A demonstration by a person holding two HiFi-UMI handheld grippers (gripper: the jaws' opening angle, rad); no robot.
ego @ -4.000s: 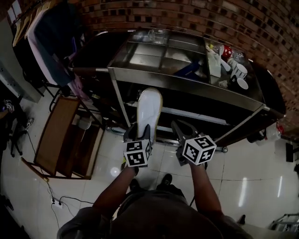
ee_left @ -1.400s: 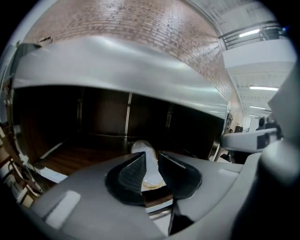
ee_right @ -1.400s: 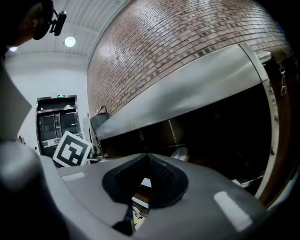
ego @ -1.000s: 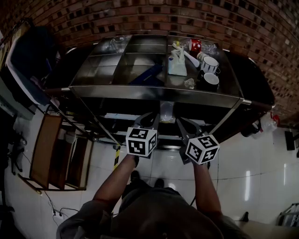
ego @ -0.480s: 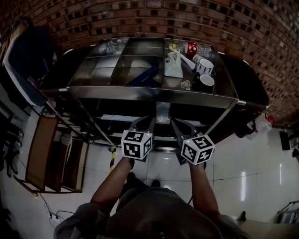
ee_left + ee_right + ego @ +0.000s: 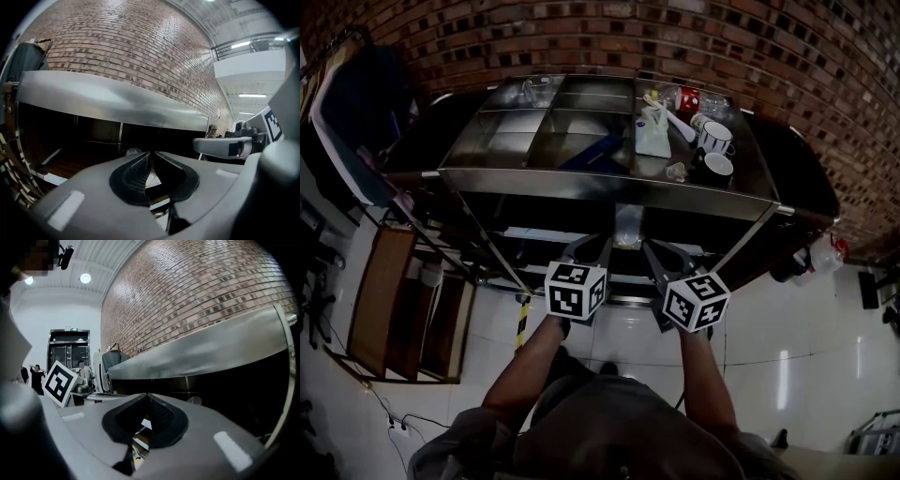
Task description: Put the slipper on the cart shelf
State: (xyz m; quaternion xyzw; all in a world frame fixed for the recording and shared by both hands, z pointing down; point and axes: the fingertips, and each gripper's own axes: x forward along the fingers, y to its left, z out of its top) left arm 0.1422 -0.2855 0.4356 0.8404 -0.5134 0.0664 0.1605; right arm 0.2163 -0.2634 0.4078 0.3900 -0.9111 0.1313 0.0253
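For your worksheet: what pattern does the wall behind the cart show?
Red-brown brick; the wall shows best in the head view.

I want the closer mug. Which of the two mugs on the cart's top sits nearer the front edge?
The dark mug with the white inside; the white mug stands behind it, nearer the brick wall.

We see a red-brown brick wall with pale mortar lines across the top of the frame. The cart is silver steel and the slipper at centre is white. The left cube and right cube bear black squares on white. The left gripper and right gripper are grey with black ribbed pads. The floor is glossy white tile, with yellow-black striped tape at lower left. At upper right, a mug is white and a can is red.
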